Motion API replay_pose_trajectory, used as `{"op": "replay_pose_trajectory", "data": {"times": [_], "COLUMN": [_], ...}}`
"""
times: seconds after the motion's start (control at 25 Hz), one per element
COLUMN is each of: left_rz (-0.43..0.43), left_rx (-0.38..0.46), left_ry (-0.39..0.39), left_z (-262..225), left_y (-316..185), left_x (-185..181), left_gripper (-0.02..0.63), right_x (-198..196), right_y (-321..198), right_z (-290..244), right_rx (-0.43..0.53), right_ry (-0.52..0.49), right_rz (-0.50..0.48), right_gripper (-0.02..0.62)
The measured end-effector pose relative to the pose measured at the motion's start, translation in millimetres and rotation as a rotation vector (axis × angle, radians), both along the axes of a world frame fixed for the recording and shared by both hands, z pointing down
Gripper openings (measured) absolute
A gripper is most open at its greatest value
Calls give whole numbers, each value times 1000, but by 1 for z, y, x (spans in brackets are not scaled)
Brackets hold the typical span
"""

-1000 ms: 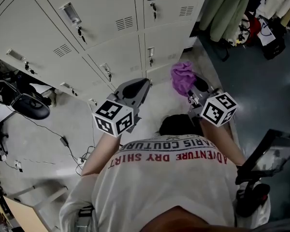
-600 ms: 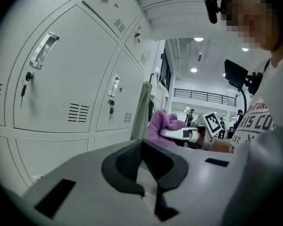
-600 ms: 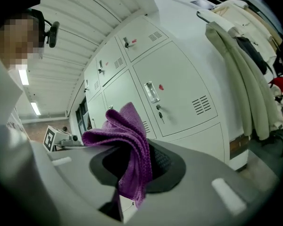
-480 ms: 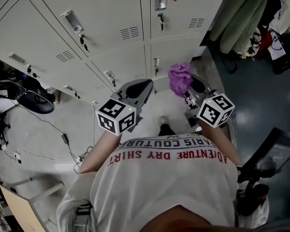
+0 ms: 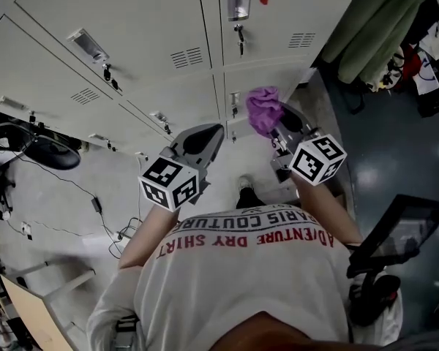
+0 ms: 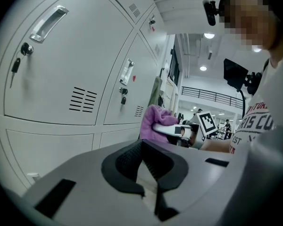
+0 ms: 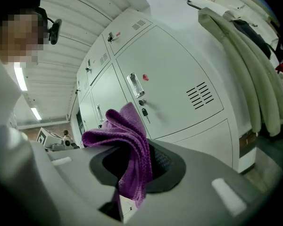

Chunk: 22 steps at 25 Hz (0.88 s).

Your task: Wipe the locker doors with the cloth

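A bank of pale grey locker doors fills the top of the head view, each with a handle, a key and vent slots. My right gripper is shut on a crumpled purple cloth, held up close in front of the lower doors; I cannot tell if it touches them. In the right gripper view the cloth bunches between the jaws before a door with a red sticker. My left gripper is shut and empty, level with the right one. Its own view shows the cloth to its right.
Pale coats hang to the right of the lockers, also in the right gripper view as coats. A dark chair and floor cables lie at the left. A black screen on a stand is at my right side.
The right gripper has carried the cloth up and closer to the locker doors. The left gripper has kept its place beside it.
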<state>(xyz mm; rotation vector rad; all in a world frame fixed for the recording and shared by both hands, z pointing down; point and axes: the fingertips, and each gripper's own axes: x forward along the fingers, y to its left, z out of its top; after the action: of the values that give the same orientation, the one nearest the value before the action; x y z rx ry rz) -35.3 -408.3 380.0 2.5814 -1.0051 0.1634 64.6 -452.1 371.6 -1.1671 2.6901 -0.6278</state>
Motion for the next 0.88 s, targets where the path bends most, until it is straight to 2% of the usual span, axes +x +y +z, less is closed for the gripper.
{"op": "replay_pose_trajectory", "data": {"times": [0.32, 0.88], "left_rz": [-76, -179], "left_rx": [-26, -73], "left_ry": [6, -18], "left_z": [10, 34], "left_y": [-11, -29], "left_x": [-21, -55], "left_gripper": [2, 2], "right_x": [-32, -76], "right_y": [-55, -121], "right_z": [27, 127], "right_rx": [77, -2], "right_ry": [28, 126], "right_rz": [-23, -27], "right_gripper": [70, 69]}}
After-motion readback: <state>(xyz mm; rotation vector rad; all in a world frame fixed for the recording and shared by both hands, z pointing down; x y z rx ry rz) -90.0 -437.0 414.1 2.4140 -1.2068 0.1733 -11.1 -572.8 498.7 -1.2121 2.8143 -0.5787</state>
